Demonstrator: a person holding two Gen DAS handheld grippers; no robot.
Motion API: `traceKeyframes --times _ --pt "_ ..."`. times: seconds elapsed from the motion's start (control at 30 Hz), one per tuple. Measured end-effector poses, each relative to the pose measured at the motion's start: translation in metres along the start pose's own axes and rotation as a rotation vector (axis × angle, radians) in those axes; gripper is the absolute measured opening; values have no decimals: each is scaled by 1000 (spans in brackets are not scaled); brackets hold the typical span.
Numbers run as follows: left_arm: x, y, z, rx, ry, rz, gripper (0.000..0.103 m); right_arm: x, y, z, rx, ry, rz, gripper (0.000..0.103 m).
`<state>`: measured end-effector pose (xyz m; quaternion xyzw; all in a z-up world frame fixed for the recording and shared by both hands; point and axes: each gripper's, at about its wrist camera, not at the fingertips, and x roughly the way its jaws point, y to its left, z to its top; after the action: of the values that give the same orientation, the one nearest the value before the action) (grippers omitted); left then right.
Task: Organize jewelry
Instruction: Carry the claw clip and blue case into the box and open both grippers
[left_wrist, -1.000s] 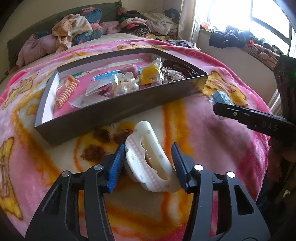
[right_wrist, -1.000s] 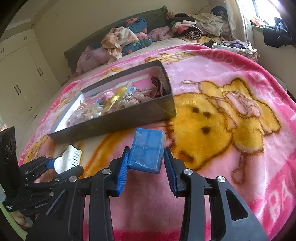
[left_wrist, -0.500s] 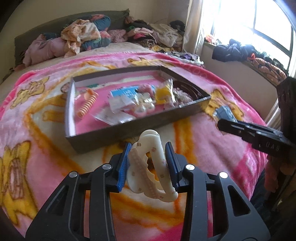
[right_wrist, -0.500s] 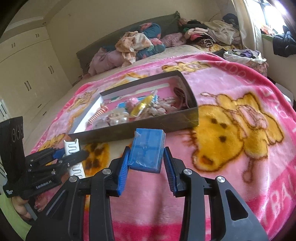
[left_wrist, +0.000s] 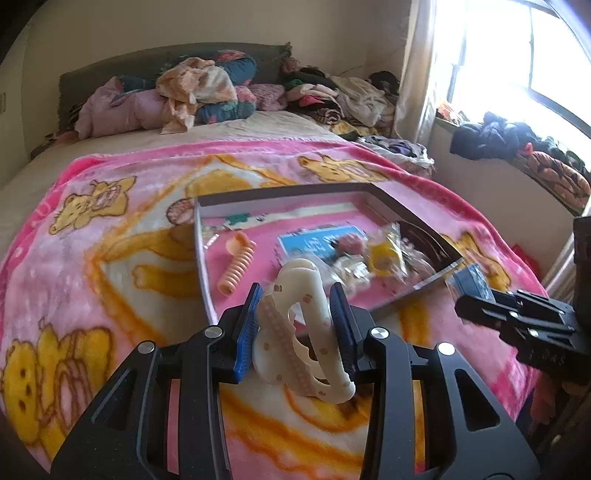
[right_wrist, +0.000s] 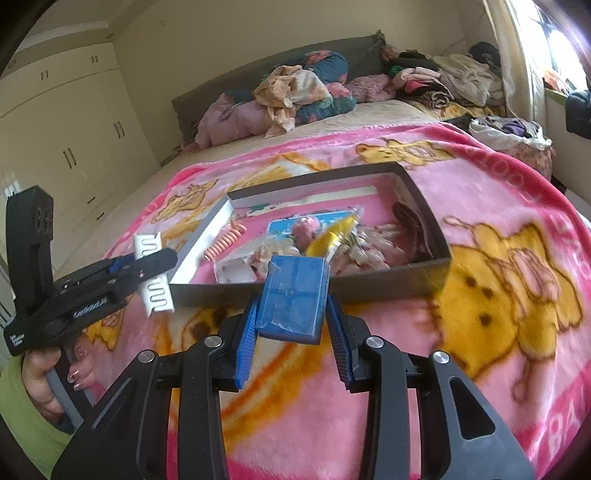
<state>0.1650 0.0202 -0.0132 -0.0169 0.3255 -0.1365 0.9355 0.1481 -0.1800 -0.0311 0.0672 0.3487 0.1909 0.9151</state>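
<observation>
Two grippers: each one is closed on a piece, both raised above the pink blanket (left_wrist: 110, 229) on the near side of the box (right_wrist: 369, 286).
Hair claw look: cream plastic hair claw (left_wrist: 299, 328) with small brown dots, a checked strip along one edge and curved teeth at its lower end.
Hair claw place: pinched between the blue pads of the left gripper (left_wrist: 297, 328), upright, its rounded top rising past the fingertips; it hangs over the near left corner of the box.
Hair claw from the other side: in the right wrist view the same claw (right_wrist: 153, 271) shows as a white toothed piece in the left gripper (right_wrist: 147, 264), just left of the near left corner of the box.
Blue case look: flat, translucent blue rectangular case (right_wrist: 293, 299) with a moulded lid.
Blue case place: clamped by its two long sides in the right gripper (right_wrist: 291, 328), tilted up and forward, its far end overlapping the near wall of the box.
Box: shallow dark-walled tray lined in pink, lying on the blanket.
Box contents: orange spiral hair tie (left_wrist: 236, 267) at the left end, blue card (left_wrist: 317, 242) in the middle, a yellow piece (left_wrist: 382, 256) and clear packets toward the right end; details there are blurred.
</observation>
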Motion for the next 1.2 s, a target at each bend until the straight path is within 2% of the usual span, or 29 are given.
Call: traceKeyframes --times 0.67,0.93,1.2 --pt "44 33 31 -66 -3 23 29 57 23 42 -74 21 5 34" --pt "69 34 32 -63 34 22 29 77 26 42 -92 47 3 34" --pt "84 33 31 -65 57 21 29 86 13 37 -72 45 -61 34"
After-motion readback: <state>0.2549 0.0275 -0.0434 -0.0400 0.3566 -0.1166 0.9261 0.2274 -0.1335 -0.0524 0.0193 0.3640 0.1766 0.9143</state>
